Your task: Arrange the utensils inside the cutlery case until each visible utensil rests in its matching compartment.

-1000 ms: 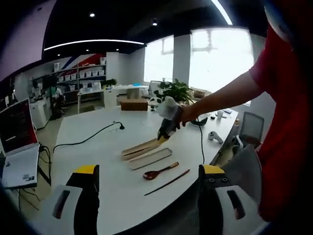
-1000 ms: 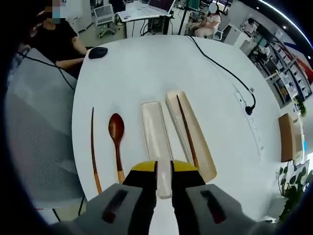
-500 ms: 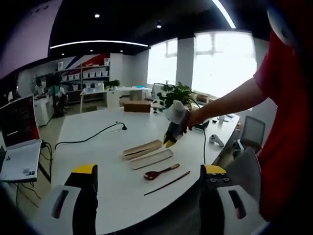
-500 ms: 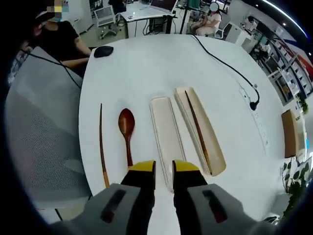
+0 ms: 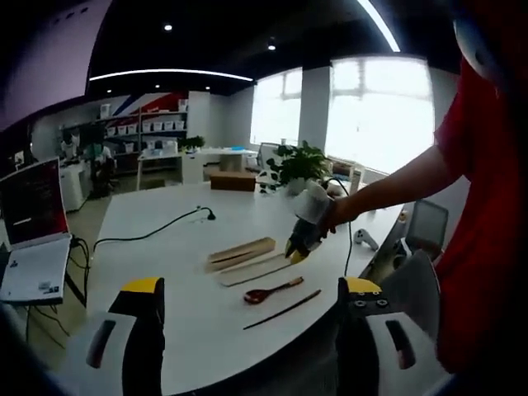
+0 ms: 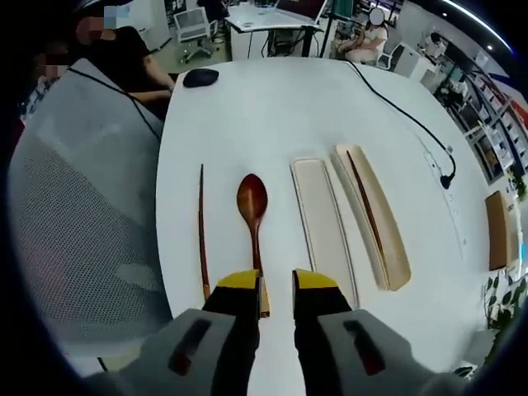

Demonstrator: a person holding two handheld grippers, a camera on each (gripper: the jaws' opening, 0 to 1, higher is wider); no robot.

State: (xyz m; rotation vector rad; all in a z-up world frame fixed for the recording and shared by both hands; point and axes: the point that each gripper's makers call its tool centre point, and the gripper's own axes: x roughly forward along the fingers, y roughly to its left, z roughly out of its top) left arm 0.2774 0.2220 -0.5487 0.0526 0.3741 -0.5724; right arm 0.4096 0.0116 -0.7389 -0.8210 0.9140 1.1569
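Big white counter (image 6: 247,124) first: everything sits on it straight ahead of the right gripper (image 6: 274,285). Furthest to the right of its jaws is the case half (image 6: 381,223) that already has one chopstick (image 6: 367,213) lying along it. Just beside that, a bit right of the jaws, is the other tray (image 6: 323,227), with nothing in it. The wooden spoon (image 6: 253,216) is dead ahead, its handle end reaching just up to the left jaw tip, and the loose chopstick (image 6: 200,231) lies left of that.

Right jaws are open a small gap, holding nothing. My guess is the spoon is next: come down on the handle end, close gently, lift it flat, and set it lengthwise in the bare tray.

The left gripper (image 5: 247,309) hangs well back from the counter, jaws spread wide and holding nothing.
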